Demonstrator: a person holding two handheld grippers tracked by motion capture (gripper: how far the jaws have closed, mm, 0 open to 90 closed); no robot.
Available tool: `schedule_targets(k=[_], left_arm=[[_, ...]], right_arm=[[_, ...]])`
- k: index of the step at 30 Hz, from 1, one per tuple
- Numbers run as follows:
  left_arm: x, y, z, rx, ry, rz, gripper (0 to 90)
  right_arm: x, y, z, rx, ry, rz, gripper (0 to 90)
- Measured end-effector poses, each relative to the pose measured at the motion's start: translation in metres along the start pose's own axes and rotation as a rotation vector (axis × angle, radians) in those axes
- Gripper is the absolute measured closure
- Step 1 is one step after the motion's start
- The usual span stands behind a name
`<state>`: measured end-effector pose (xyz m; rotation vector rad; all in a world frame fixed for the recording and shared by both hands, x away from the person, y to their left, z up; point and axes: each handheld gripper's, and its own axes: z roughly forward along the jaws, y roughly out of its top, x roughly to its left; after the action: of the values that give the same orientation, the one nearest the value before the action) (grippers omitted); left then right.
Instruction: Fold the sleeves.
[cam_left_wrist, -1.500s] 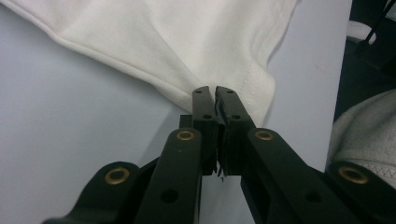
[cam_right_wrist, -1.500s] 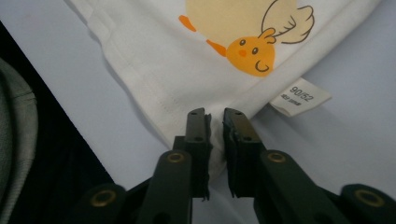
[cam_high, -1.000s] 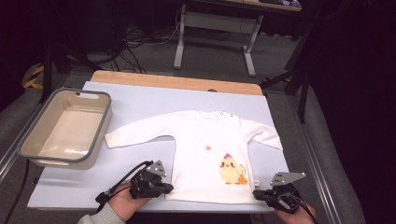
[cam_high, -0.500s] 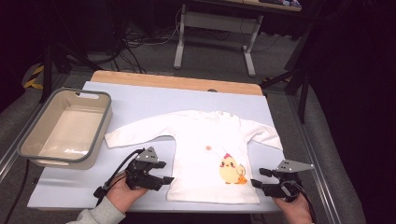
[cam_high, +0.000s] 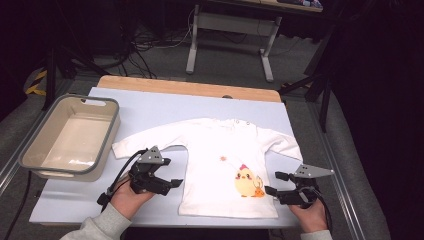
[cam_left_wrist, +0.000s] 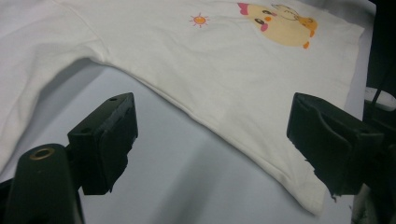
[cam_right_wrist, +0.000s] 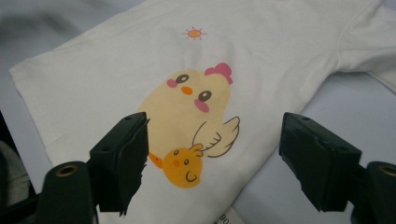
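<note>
While both hands sit at the near edge of the table (cam_high: 150, 97), the left gripper (cam_high: 167, 181) hovers just left of the white shirt (cam_high: 220, 150) and the right gripper (cam_high: 275, 184) just right of its hem, each with jaws spread after just opening, nothing between them. Front up, the shirt lies flat, hem toward the person, collar away, sleeves out sideways. Close up, the right gripper view shows a chick print (cam_right_wrist: 194, 126). Farther left stands a grey tub (cam_high: 30, 150).
</note>
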<state>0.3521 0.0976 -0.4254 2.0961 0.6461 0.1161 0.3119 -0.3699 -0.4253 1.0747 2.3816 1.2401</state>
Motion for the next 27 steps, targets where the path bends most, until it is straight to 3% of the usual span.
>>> schedule_targets(k=[9, 12, 15, 23, 27], left_arm=[[0.011, 0.005, -0.005, -0.014, 0.017, -0.018, 9.5], [0.016, 0.006, -0.008, -0.041, 0.019, -0.038, 6.9], [0.021, 0.007, -0.010, -0.068, 0.033, -0.051, 3.9], [0.035, 0.009, -0.009, -0.115, 0.064, -0.081, 0.0], [0.042, 0.010, -0.008, -0.137, 0.073, -0.116, 0.0]], right_arm=[[-0.008, 0.004, 0.012, -0.030, -0.038, -0.016, 5.1], [-0.011, 0.004, 0.014, -0.035, -0.042, -0.010, 1.0], [-0.014, 0.002, 0.016, -0.053, -0.069, -0.020, 0.1], [-0.023, -0.005, 0.021, -0.072, -0.089, -0.018, 0.0], [-0.027, -0.009, 0.024, -0.073, -0.097, -0.005, 0.0]])
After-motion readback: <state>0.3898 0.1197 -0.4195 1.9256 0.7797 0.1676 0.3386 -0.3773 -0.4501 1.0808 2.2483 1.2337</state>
